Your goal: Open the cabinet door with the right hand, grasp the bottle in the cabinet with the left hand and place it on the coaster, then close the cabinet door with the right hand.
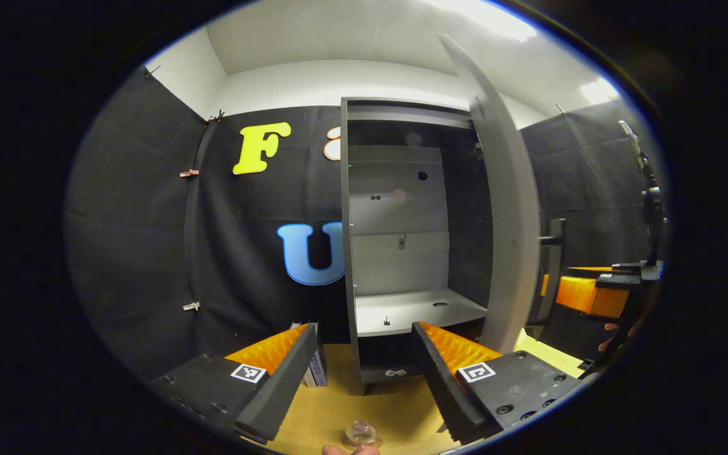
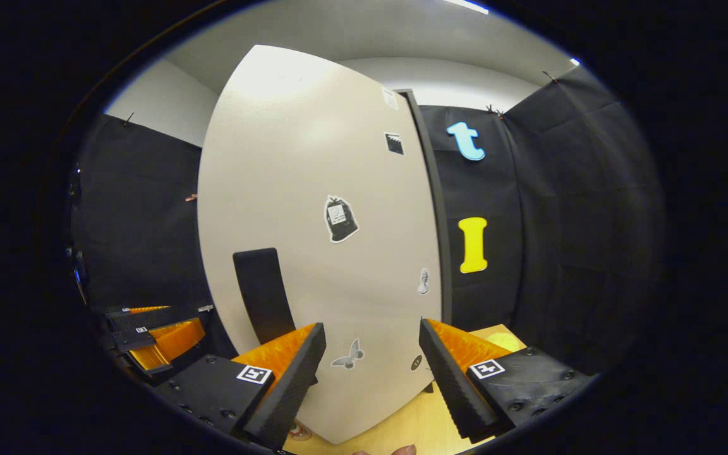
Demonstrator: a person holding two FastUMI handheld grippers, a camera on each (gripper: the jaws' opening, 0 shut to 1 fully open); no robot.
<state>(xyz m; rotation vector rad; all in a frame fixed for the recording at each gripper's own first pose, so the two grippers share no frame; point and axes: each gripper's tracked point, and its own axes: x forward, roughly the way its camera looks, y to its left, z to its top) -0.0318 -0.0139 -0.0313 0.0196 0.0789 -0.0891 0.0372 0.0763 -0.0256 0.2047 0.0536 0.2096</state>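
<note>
The grey cabinet (image 1: 346, 208) stands open, and its pale door (image 1: 510, 221) is swung out to the right. Its inner shelf (image 1: 414, 308) is bare. A clear bottle (image 1: 361, 433), seen from above, stands on the wooden table low between my left gripper's fingers, which do not touch it. My left gripper (image 1: 362, 328) is open and faces the cabinet. In the right gripper view the door (image 2: 313, 189) fills the middle, with its black handle (image 2: 263, 294) just left of my open right gripper (image 2: 371, 325). A small round patterned thing (image 2: 299, 432), perhaps the coaster, peeks out under the door.
A small box (image 1: 317, 371) stands on the yellow-wood table (image 1: 339, 404) left of the cabinet's foot. The right gripper (image 1: 591, 294) shows beyond the door's handle (image 1: 553, 262). The left gripper (image 2: 158, 338) shows far left. Fingertips of a hand (image 1: 351, 450) show at the bottom.
</note>
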